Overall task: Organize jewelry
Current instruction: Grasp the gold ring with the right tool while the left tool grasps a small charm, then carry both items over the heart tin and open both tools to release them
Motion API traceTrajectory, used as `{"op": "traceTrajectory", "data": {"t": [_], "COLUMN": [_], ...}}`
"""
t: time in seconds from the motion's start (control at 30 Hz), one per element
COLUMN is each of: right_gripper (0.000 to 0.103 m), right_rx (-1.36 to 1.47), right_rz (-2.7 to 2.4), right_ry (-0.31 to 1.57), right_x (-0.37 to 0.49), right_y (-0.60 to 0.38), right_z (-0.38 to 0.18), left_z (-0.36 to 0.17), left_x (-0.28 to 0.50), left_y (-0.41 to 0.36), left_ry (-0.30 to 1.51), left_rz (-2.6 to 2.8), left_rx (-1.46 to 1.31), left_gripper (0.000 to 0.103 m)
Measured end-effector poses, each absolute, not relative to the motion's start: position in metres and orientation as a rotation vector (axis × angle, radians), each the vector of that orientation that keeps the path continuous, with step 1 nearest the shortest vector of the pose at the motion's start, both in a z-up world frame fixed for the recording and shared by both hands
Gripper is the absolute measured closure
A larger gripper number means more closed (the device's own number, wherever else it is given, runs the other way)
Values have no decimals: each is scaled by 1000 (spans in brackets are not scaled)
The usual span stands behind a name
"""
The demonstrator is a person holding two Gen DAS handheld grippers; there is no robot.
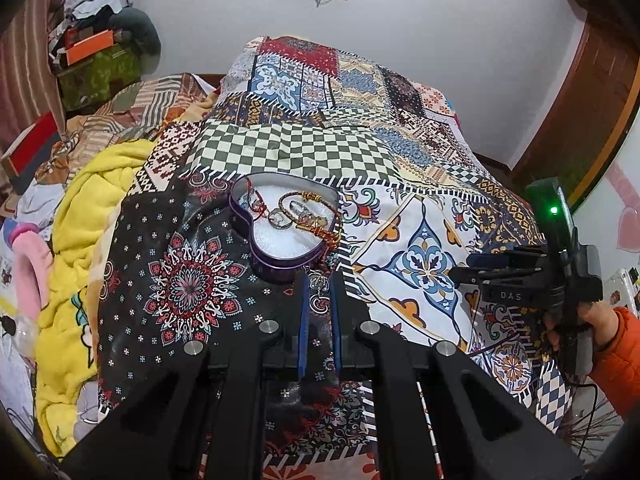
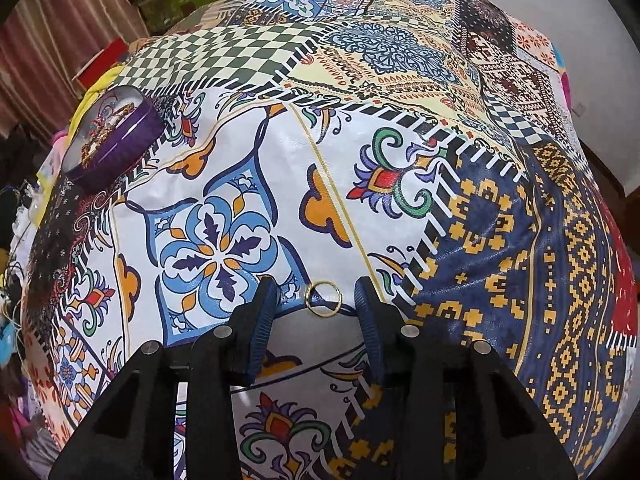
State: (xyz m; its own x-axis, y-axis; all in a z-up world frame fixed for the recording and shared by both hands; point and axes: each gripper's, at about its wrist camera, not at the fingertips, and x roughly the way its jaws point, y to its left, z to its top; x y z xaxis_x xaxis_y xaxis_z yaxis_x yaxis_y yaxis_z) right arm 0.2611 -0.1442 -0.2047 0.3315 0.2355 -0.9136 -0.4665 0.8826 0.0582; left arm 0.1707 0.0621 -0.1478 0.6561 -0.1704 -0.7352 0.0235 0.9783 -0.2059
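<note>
Right gripper (image 2: 316, 308) jaws apart, straddling a thin gold ring (image 2: 323, 298) lying flat on the slick patterned quilt (image 2: 400, 140). Best to close low and square so the ring doesn't skid. Left gripper (image 1: 319, 300) clamped on a silvery chain (image 1: 318, 286) (fine, limp) just beside the purple heart tin (image 1: 276, 268), holding bracelets.
</note>
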Motion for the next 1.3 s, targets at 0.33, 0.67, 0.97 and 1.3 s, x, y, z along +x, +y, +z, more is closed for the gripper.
{"op": "traceTrajectory", "data": {"t": [0.33, 0.67, 0.97, 1.3], "right_gripper": [84, 84, 83, 83], "right_rx": [-196, -129, -141, -187], "right_rz": [467, 535, 660, 723], "right_ry": [1134, 993, 822, 819], "right_x": [261, 253, 248, 253], "right_y": [-146, -124, -59, -3], "right_z": [-198, -141, -96, -123], "left_z": [-141, -115, -76, -91], "left_x": [166, 165, 178, 205], "left_y": [60, 67, 83, 94], "left_ry": [839, 771, 666, 691], "left_rz": [-116, -95, -74, -79], "left_rx": [-177, -140, -112, -115], "left_gripper": [95, 95, 95, 95]}}
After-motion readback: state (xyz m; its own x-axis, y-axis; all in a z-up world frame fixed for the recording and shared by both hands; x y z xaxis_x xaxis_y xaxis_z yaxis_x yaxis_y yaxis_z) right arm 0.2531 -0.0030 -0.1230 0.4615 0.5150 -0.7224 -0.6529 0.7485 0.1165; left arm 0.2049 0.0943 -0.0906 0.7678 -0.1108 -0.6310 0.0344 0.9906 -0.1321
